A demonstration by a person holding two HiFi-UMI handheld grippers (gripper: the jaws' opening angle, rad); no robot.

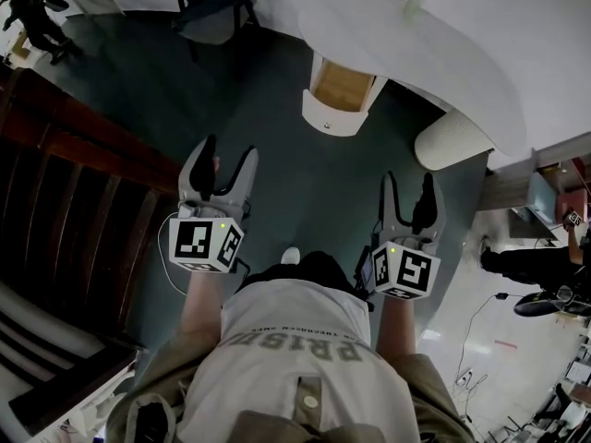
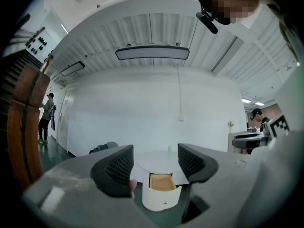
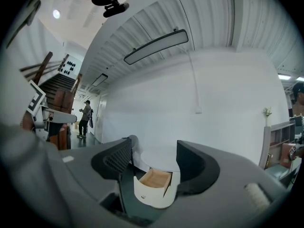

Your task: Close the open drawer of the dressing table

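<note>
1. Head view first: the left gripper and right gripper are both held out in front of the person's chest. Each has its jaws spread wide with nothing between them. The left gripper view and right gripper view agree, showing only open air and a far-off target in each gap.
2. The drawer sits at about 12 o'clock from the pair, roughly 1 o'clock from the left gripper and 11 o'clock from the right. It is well apart from both, with bare dark floor in between. No contact yet, so the push looks not yet begun.
3. Here's the risk: the drawer front is curved, so a spread jaw tip landing off-centre could skid sideways along it. A push on one edge could also cock the drawer in its slot and jam it.
4. Another hazard: the small knob sits mid-front, and a jaw could snag on it.
5. Now the drawer itself: it has a white rounded front and a pale wood interior that looks empty. It is pulled well out from under the white top of the dressing table.
6. Further out, a ribbed white cylinder stands at 3 o'clock of the drawer. A dark wooden staircase fills the 9 o'clock side.
</note>
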